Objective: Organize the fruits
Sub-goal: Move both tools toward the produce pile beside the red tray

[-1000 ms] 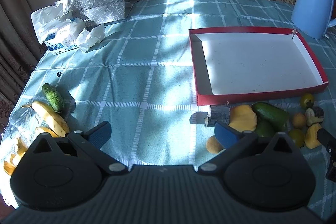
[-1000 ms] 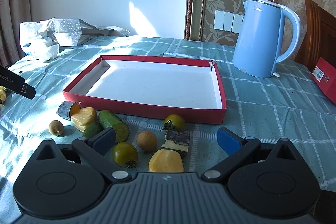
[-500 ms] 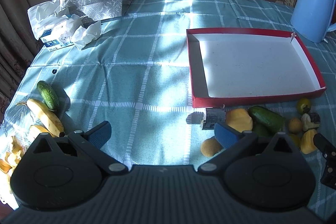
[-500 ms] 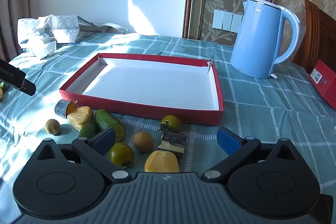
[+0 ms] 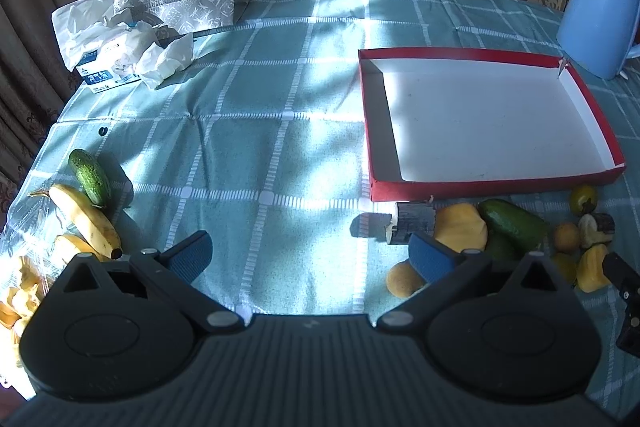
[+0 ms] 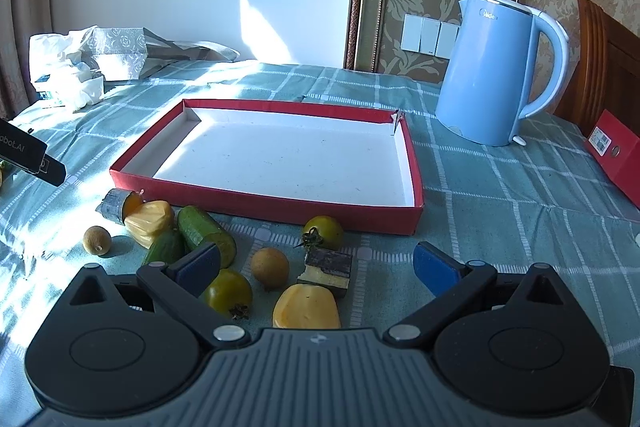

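Both grippers are up over the table and nothing has gone in yet: the red tray [image 6: 264,205] sits in the middle of the right wrist view with its white floor completely bare. So the job looks to be at the very start.

The right gripper [image 6: 316,267] is spread wide, jaws released, nothing between them. Right under it, lower centre of the frame, lies the main pile: a yellow fruit piece [image 6: 306,307] closest in, a green tomato [image 6: 229,293] beside the left finger, a small round brown fruit [image 6: 270,267], a dark-rinded chunk [image 6: 328,267], and a second green tomato [image 6: 324,231] just short of the tray's near wall. Further left, a cut cucumber [image 6: 204,233], another yellow piece [image 6: 150,223] and a lone brown fruit [image 6: 97,239].

The left gripper [image 5: 308,255] is also wide open and empty, hovering over bare checked tablecloth [image 5: 248,131]. At the left edge of its view a second group waits: a whole cucumber [image 5: 90,177] resting against a banana [image 5: 86,221], well apart from the tray.

Everything remains to be moved, by my reading. The right side seems best placed to start, with the yellow piece nearly between its fingers.
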Tool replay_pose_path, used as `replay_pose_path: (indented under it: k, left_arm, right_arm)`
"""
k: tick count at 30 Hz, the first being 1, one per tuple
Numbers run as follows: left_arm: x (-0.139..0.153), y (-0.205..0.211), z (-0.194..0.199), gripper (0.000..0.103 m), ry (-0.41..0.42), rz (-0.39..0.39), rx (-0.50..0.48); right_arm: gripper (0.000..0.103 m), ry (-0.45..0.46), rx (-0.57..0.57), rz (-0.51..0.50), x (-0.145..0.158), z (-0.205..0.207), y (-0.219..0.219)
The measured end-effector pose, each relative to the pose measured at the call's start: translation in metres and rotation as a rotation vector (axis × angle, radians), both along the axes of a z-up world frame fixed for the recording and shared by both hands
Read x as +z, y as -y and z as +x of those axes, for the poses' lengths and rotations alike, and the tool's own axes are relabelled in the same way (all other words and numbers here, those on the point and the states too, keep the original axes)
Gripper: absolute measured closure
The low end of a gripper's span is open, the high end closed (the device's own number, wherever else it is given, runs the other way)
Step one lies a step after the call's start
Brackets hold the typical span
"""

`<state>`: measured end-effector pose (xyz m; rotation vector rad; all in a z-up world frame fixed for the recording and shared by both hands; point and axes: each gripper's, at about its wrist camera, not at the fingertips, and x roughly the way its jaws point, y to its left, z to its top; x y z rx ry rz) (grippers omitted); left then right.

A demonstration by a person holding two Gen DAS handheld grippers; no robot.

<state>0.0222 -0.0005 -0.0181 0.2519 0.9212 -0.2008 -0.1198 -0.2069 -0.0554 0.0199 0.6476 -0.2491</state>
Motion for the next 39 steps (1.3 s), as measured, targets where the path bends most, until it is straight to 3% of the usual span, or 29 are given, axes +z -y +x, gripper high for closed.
replay_pose_path:
  k: [31, 39]
  left_arm:
    - [-0.003, 0.002, 0.0, 0.0, -0.007, -0.003, -0.023]
    - [-0.009, 0.004, -0.008, 0.0, 0.003, 0.001, -0.051]
  right_arm:
    - [0.0, 0.006, -0.021, -0.024, -0.001, -0.007, -0.003]
    - [0.0, -0.037, -0.022, -0.01, -0.012, -0.01, -0.001]
